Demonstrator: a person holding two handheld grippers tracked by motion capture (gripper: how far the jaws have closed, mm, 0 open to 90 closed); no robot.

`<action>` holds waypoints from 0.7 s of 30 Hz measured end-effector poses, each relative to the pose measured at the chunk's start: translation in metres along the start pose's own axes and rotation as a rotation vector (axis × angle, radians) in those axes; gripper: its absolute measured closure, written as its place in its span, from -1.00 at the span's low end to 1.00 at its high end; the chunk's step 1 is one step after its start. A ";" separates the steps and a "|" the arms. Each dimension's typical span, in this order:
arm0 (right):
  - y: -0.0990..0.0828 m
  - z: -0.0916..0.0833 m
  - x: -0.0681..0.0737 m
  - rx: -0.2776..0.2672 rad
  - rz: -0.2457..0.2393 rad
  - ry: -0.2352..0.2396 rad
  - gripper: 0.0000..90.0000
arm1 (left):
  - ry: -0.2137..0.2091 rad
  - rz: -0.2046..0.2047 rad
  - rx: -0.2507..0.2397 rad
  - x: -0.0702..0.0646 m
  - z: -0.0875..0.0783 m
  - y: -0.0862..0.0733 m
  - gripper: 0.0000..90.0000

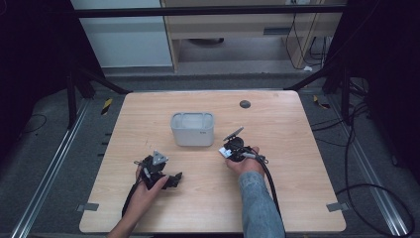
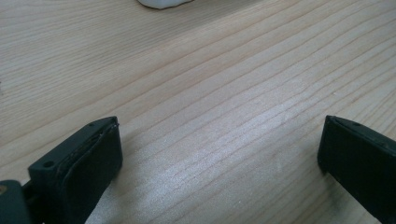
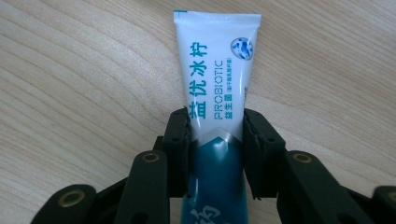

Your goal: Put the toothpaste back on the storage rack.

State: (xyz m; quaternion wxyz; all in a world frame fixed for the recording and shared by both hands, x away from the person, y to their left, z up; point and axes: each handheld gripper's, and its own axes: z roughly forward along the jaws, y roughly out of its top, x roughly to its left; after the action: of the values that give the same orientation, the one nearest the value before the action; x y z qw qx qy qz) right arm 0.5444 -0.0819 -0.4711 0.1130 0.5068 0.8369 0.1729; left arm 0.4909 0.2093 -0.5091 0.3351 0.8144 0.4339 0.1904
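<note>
pale wooden table (image 1: 148, 114) carries all. left gripper (image 2: 219, 154) rests with jaws wide open, nothing between them. white tub (image 1: 192, 129) stands in the middle. right gripper (image 3: 215, 140) has its jaws pressed on the toothpaste tube (image 3: 217, 79), lying on the wood; grasp seems made, next probably lift toward the tub.

The high view is dim at its sides, the table (image 1: 208, 198) evenly lit from above with faint shadows; the left gripper view shows a pale sheen on the wood, its near jaws soft; the right gripper view is sharp on the tube (image 3: 217, 65).
</note>
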 end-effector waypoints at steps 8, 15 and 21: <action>0.000 -0.002 -0.001 -0.001 0.005 0.005 0.62 | -0.001 0.000 0.000 0.000 0.000 0.000 -1.00; 0.000 -0.007 0.001 -0.026 0.002 -0.036 0.76 | -0.003 0.004 0.000 0.000 0.000 0.000 -1.00; 0.000 -0.009 0.003 -0.027 -0.005 -0.036 0.77 | -0.004 0.004 0.000 0.000 0.000 0.000 -1.00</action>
State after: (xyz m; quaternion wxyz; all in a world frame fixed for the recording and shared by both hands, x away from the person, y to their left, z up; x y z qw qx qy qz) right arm 0.5398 -0.0813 -0.4628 0.1354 0.5063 0.8336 0.1745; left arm 0.4913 0.2095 -0.5090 0.3356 0.8155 0.4317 0.1895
